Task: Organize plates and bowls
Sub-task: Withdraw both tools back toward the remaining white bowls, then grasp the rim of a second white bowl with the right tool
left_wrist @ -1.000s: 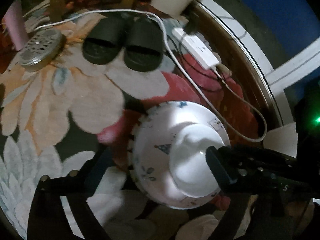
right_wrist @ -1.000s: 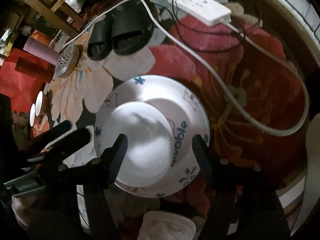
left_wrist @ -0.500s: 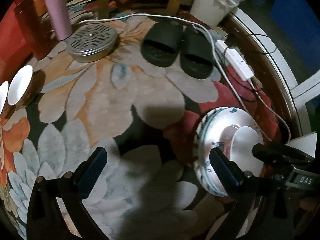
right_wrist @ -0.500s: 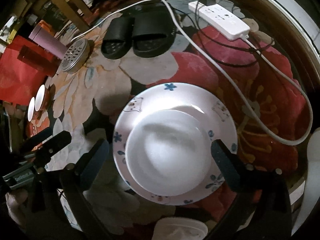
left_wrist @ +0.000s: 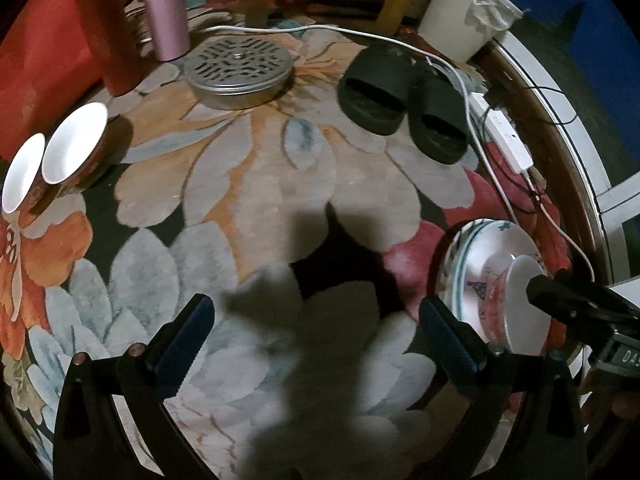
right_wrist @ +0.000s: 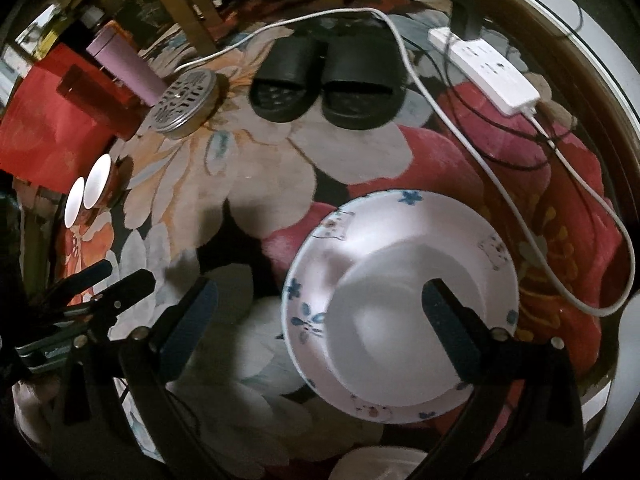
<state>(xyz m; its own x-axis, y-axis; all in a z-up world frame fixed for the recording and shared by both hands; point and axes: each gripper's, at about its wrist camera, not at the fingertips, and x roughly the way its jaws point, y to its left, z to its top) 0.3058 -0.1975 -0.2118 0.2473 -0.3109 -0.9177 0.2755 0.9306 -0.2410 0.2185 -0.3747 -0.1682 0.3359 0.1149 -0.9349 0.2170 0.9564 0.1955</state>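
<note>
So, going left to right with the black slippers (left_wrist: 404,100) as our anchor: way off to their left we've got two paper cups (left_wrist: 56,156) lying on the floral rug (left_wrist: 248,184), then the perforated metal lid (left_wrist: 240,68) just left of the slippers. Nearer to us than the slippers, our left gripper (left_wrist: 316,336) hangs over bare rug with its jaws spread wide, nothing in them. Down and to the right of the slippers sits the plate stack (right_wrist: 400,304), and a white bowl (right_wrist: 404,328) sits upside down on top of it, looks like. Our right gripper (right_wrist: 316,316) is over that pile, jaws released too, one finger across the bowl but not pinching it. The white power strip (right_wrist: 492,76) is right of the slippers.

Our guess: stacking's basically done here, and we're between pieces. Next we need another dish to line up on, and we don't see an obvious one.
</note>
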